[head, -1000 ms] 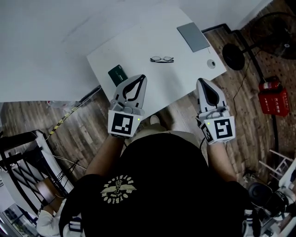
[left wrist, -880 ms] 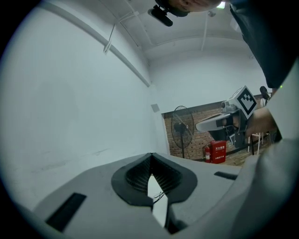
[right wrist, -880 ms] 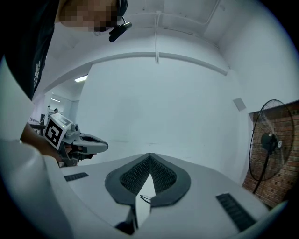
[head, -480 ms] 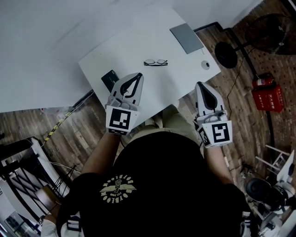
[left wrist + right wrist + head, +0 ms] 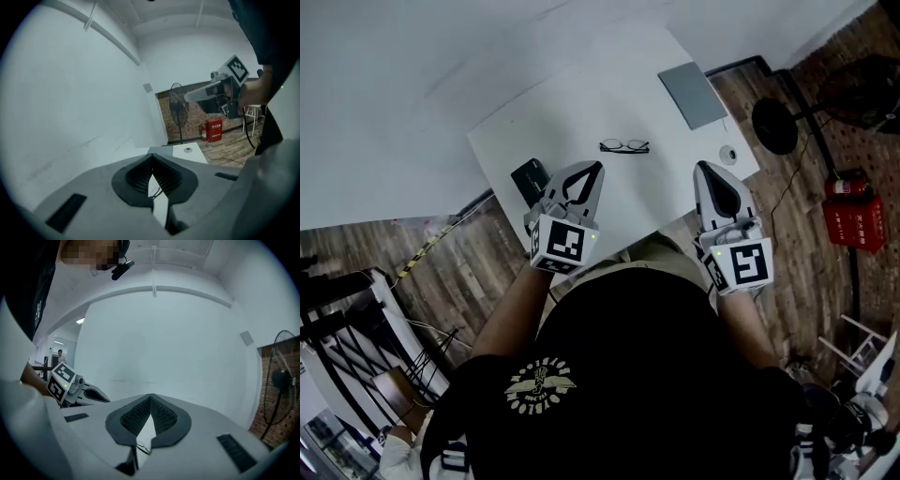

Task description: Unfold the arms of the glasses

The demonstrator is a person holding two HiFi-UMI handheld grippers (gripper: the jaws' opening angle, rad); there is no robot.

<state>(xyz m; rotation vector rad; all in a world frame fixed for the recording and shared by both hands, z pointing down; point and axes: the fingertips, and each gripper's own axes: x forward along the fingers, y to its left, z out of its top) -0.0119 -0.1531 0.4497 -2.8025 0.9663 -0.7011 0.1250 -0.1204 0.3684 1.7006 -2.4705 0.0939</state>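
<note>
Both claws hover at the near edge of the white surface (image 5: 581, 103), and neither one is on the glasses (image 5: 624, 146). The glasses lie alone near the middle of the surface, lenses side by side. They are too small here to tell how the arms sit. The left claw (image 5: 596, 168) is pinched narrow, its tips meeting with nothing between them. The glasses sit at its 1 o'clock, well apart. In the left gripper view they show only as a thin wire shape through the slit behind the tips. The right claw (image 5: 702, 168) is narrow too, tips together and empty, with the glasses out at its 10 o'clock. In the right gripper view they show low in the gap beneath the closed tips. A dark green item (image 5: 531, 177) lies just beside the left claw's body, at 8 o'clock from the glasses. A grey pad (image 5: 694, 94) rests near the far corner at the glasses' 2 o'clock. A small round disc (image 5: 728, 154) sits at their 3 o'clock, close to the surface's edge. On the wood floor past that edge stand a fan (image 5: 775, 127) and a red extinguisher (image 5: 853, 211).
</note>
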